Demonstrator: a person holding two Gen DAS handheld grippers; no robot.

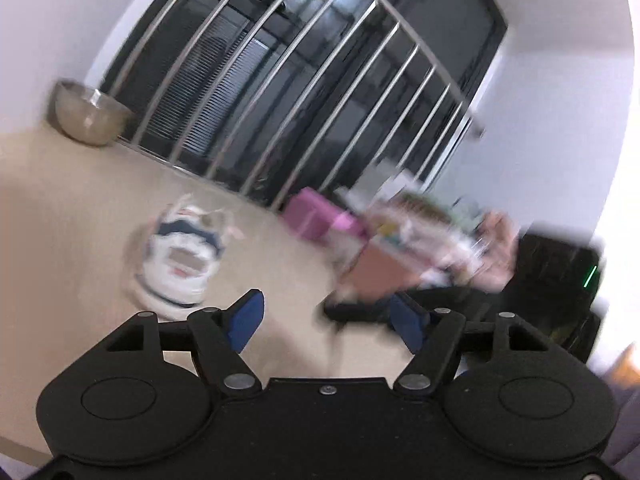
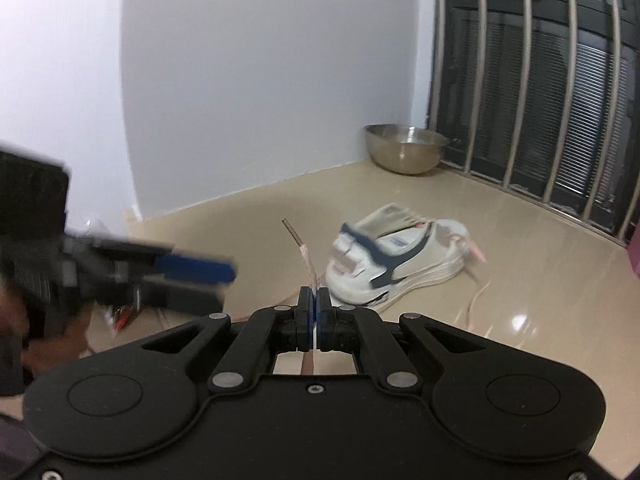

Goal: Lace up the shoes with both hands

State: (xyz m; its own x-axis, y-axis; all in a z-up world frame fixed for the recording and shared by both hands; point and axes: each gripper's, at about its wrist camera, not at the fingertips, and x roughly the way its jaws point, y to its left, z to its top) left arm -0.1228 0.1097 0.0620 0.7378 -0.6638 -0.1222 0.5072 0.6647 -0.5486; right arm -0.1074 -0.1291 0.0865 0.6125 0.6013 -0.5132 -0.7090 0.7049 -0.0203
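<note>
the right gripper point(image 2: 316, 300) has its jaws pressed together on a pinkish lace point(image 2: 306, 258), which rises out of the pinch with its darker tip leaning up and to the left, free in the air. a short piece of the same lace shows below the jaws, inside the frame of the tool. the shoe point(image 2: 394, 258), white with navy trim, lies on its side on the beige floor point(image 2: 520, 264) just beyond that gripper, its tongue pulled out and loose pink lace trailing off its far end and down toward the near floor

the left gripper point(image 1: 328, 320) hangs with its blue pads point(image 1: 248, 320) spread wide and nothing between them. in the right wrist view it comes in from the left as a blurred dark shape with blue fingers point(image 2: 196, 268), off the floor and near the raised lace tip but apart from it. from the left wrist view the shoe point(image 1: 180, 260) sits ahead and left of the jaws, well apart from them, smeared by blur

a steel bowl point(image 2: 406, 148) stands in the corner where the pale wall meets the barred window point(image 2: 540, 92). a pink box point(image 1: 316, 216) sits by the bars, next to a blurred heap i cannot make out
</note>
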